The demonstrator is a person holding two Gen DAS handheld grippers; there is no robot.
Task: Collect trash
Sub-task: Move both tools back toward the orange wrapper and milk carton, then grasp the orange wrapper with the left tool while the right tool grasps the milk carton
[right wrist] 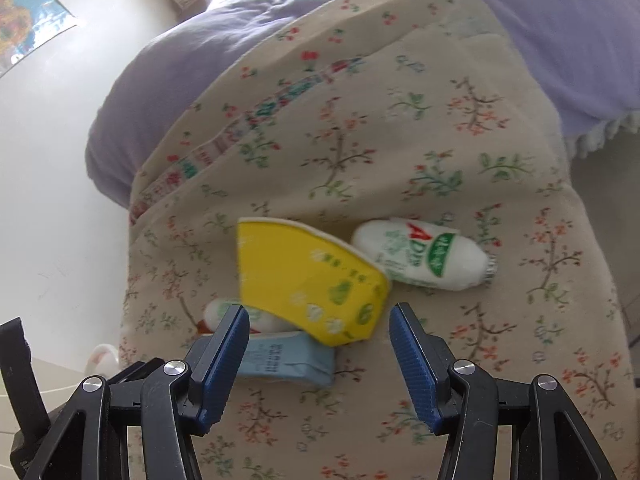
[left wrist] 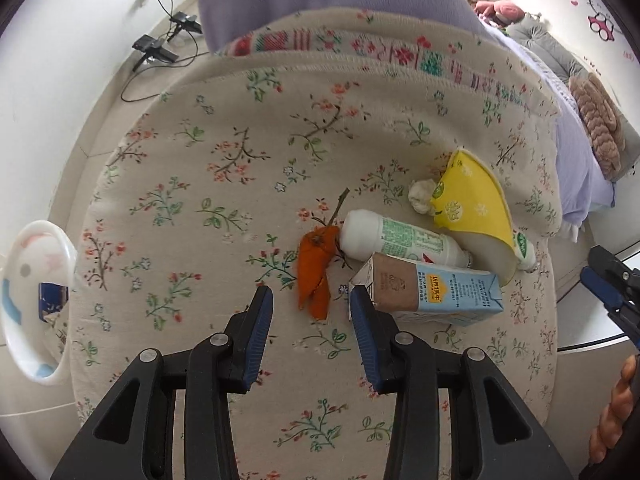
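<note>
Trash lies on a floral blanket (left wrist: 224, 168). An orange peel (left wrist: 314, 272) with a twig lies just ahead of my open, empty left gripper (left wrist: 312, 306). Beside it are a white bottle (left wrist: 400, 240), a blue and brown milk carton (left wrist: 436, 292) touching the right finger, a flattened yellow paper cup (left wrist: 472, 204) and a crumpled white tissue (left wrist: 422, 196). My right gripper (right wrist: 318, 322) is open and empty, just short of the yellow cup (right wrist: 308, 276), which lies over the blue carton (right wrist: 288, 360). A second white bottle (right wrist: 420, 254) lies behind the cup.
A white trash bin (left wrist: 36, 304) with a blue item inside stands at the left, below the blanket's edge. A purple quilt (right wrist: 240, 28) lies behind the blanket. Cables and chargers (left wrist: 160, 48) lie on the floor. The other gripper (left wrist: 612, 292) shows at the right edge.
</note>
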